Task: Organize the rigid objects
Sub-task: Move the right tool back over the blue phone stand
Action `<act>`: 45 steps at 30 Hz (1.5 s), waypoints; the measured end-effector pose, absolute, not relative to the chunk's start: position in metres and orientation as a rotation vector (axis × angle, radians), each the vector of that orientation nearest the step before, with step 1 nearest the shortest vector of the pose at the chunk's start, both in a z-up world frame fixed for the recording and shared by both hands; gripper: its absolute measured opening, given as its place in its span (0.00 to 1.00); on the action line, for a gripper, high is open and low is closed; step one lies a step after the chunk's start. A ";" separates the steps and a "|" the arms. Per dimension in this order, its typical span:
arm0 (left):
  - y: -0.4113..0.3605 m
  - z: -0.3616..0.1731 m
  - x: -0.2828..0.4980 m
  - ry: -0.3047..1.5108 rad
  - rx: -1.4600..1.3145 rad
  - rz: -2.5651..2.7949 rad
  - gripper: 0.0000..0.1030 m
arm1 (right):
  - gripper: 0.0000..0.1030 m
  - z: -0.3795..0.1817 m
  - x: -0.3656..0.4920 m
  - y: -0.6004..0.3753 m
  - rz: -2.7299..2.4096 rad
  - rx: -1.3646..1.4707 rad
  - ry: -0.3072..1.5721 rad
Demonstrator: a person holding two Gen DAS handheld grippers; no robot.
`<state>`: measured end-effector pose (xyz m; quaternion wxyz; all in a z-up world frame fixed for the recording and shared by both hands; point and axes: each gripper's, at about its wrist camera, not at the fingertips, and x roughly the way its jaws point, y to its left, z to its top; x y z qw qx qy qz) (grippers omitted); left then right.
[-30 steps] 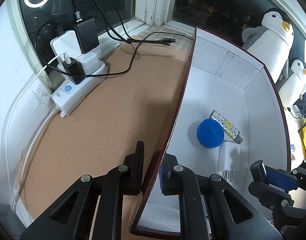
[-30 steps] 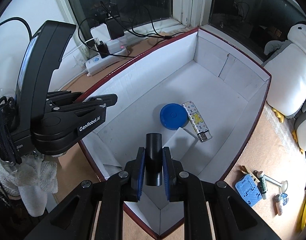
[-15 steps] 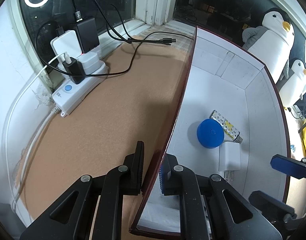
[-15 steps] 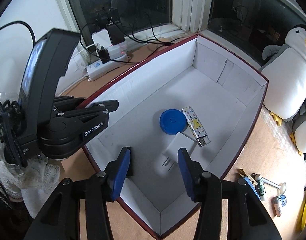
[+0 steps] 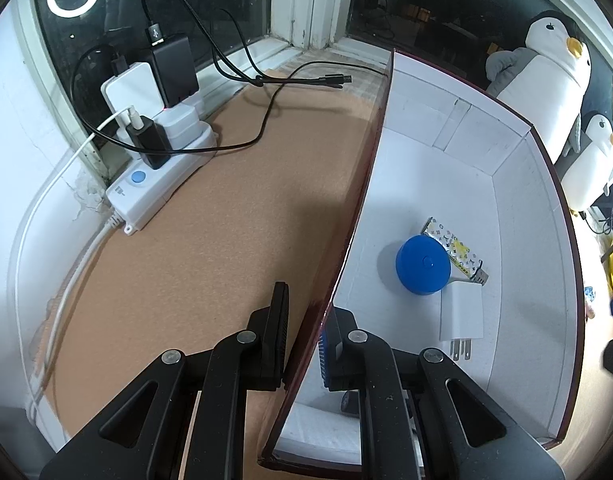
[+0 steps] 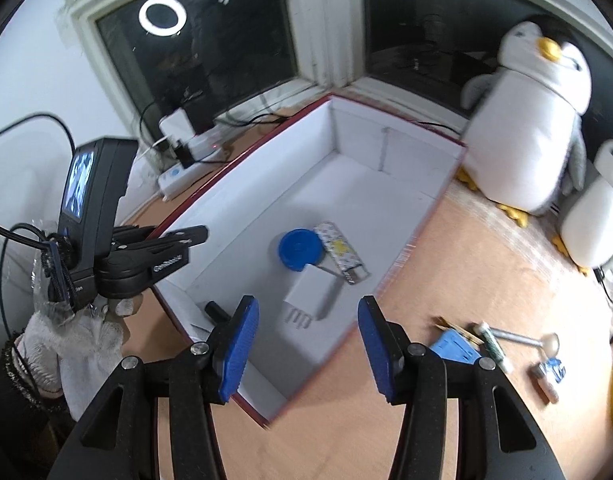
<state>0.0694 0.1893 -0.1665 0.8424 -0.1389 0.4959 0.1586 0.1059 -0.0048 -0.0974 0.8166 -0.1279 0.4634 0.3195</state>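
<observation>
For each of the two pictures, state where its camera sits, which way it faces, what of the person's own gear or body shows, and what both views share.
Left wrist: on the left claw, looking down along the red-edged white cardboard box wall it is shut on; only its own fingers show.
Right wrist: on the open right claw, looking down over the box's near corner; the left claw and white-gloved hand show.
Shared: round blue lid, patterned lighter, white plug adapter.

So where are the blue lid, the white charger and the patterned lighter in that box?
Blue lid (image 5: 423, 265): left wrist view, middle of its flat top.
White charger (image 5: 461, 310): left wrist view, centre of its body, above the prongs.
Patterned lighter (image 6: 340, 249): right wrist view, on its printed side.
</observation>
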 end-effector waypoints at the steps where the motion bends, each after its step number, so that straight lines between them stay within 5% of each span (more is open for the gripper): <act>1: 0.189 -0.166 0.070 1.050 -0.293 0.335 0.11 | 0.46 -0.095 0.107 -0.014 0.672 -0.260 0.984; 17: 0.186 -0.160 0.063 1.061 -0.277 0.347 0.12 | 0.46 -0.129 0.133 -0.112 0.554 -0.243 1.060; 45: 0.183 -0.151 0.056 1.063 -0.293 0.378 0.16 | 0.47 -0.189 0.189 -0.101 0.675 -0.368 1.166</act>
